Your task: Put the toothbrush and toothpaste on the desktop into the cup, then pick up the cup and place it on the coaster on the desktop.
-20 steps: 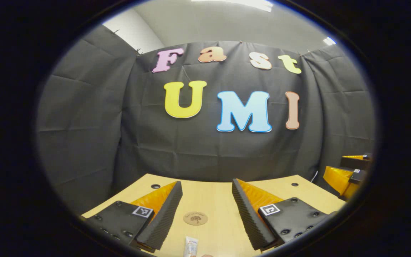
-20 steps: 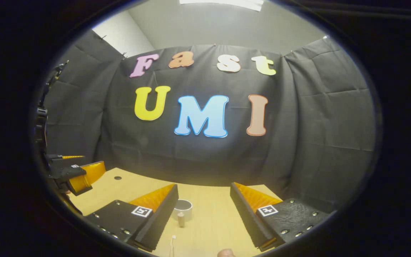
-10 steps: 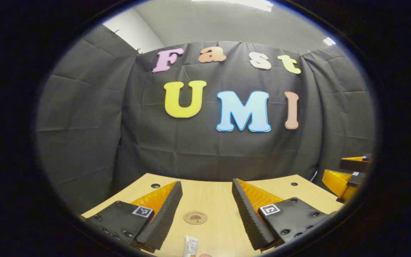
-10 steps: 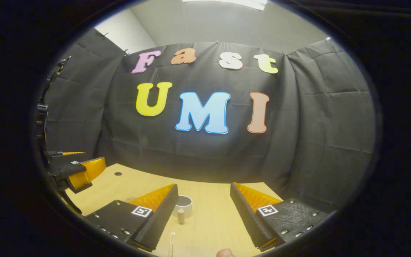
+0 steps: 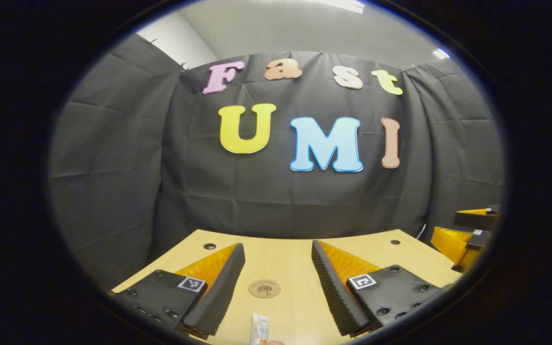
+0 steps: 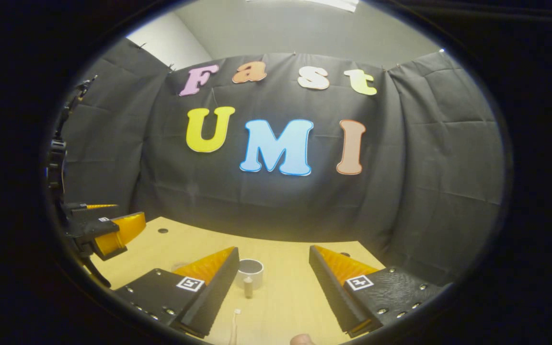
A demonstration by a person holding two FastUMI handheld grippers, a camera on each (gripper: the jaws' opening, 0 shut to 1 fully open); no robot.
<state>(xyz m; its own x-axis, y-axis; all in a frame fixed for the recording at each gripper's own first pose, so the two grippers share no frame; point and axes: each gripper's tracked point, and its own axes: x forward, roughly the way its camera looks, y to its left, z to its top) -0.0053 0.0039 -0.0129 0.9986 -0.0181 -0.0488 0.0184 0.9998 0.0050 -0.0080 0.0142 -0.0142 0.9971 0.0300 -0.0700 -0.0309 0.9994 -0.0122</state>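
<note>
I am looking along two handheld grippers held above a pale wooden desktop (image 5: 285, 254) inside a booth hung with black cloth. In the left gripper view, my left gripper (image 5: 276, 282) has its two fingers spread wide apart with nothing between them but bare desk. A round brown coaster (image 5: 264, 288) lies flat on the desk in the gap between those fingers. Nearer to me, at the bottom edge, the end of a toothpaste tube (image 5: 260, 332) lies flat, cut off by the picture's edge. At the far right of this view part of the right gripper (image 5: 470, 237) shows, well apart from the coaster. In the right gripper view, my right gripper (image 6: 273, 282) is likewise spread wide and holds nothing. A small white cup (image 6: 250, 271) stands upright on the desk just beside the inner edge of its left finger. A small upright piece (image 6: 247, 290), too small for me to identify, stands just in front of the cup. Nearer still, the thin white toothbrush (image 6: 235, 322) lies on the desk, running off the bottom edge. The left gripper (image 6: 108, 230) appears at the far left of this view.
</note>
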